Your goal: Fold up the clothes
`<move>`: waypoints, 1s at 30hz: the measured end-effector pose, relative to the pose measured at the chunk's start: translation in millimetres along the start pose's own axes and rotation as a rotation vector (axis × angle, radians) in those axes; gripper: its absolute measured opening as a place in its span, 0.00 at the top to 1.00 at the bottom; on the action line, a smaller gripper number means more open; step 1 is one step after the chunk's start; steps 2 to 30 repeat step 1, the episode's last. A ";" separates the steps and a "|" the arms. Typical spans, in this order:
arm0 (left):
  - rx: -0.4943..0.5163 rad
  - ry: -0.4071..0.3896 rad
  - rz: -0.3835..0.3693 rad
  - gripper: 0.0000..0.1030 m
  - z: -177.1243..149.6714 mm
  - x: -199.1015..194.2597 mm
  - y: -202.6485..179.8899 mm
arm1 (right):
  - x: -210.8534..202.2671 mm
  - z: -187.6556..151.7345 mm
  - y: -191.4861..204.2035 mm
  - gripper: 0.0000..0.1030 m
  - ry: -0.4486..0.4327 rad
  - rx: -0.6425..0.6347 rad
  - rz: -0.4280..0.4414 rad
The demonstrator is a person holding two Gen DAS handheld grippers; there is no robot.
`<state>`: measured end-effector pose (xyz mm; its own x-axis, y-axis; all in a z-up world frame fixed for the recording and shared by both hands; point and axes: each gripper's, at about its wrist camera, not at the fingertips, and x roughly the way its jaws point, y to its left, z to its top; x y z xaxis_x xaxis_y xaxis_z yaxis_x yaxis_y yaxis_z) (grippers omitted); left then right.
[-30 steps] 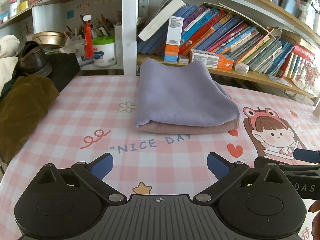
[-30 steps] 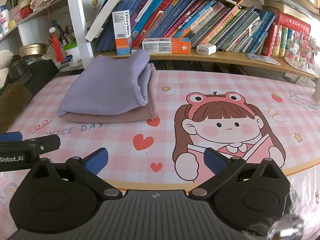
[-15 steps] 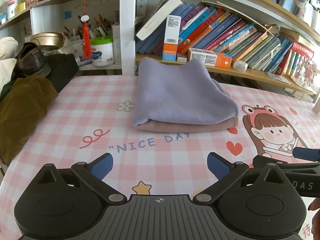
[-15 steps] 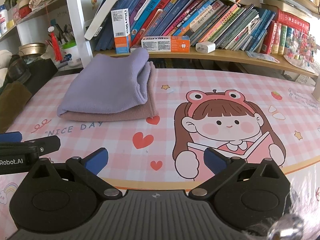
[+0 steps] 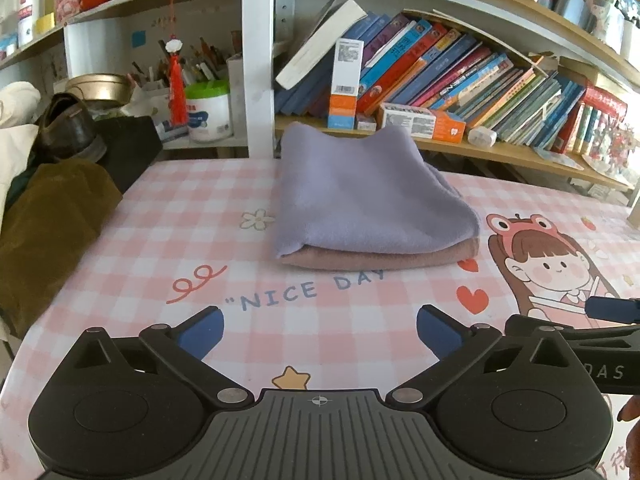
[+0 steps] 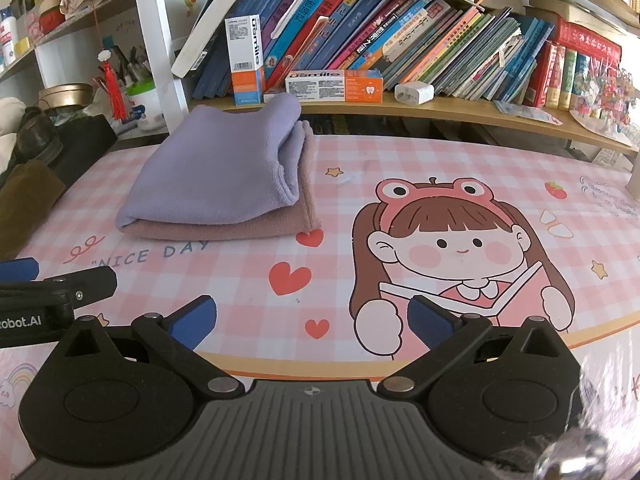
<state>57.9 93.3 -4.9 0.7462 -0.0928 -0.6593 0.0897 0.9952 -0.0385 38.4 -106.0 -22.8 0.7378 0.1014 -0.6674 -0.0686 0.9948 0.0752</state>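
Two folded cloths lie stacked at the far middle of the table: a lilac one (image 5: 372, 196) (image 6: 224, 176) on top of a dusty pink one (image 5: 384, 258) (image 6: 240, 230). My left gripper (image 5: 320, 330) hovers over the near table edge, well short of the stack, open and empty. Open and empty as well, my right gripper (image 6: 312, 318) sits to the right of the stack, above the printed cartoon girl (image 6: 456, 248). Each gripper shows at the edge of the other's view.
The table wears a pink checked cloth (image 5: 192, 216) (image 6: 440, 164). A bookshelf full of books (image 5: 440, 72) (image 6: 400, 40) stands right behind the stack. Dark brown and black clothes (image 5: 52, 216) with a shoe (image 5: 68, 128) are heaped at the left edge.
Both views have shifted slightly; the stack sits a touch farther left in the frames. Both grippers stay open and the cloths have not moved.
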 end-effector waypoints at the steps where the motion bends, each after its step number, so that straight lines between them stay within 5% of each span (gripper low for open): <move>1: 0.002 0.001 -0.002 0.00 0.0 0.2 -0.2 | 0.1 -0.3 0.1 0.00 0.001 0.001 0.000; 30: 0.002 0.001 -0.002 0.00 0.0 0.2 -0.2 | 0.1 -0.3 0.1 0.00 0.001 0.001 0.000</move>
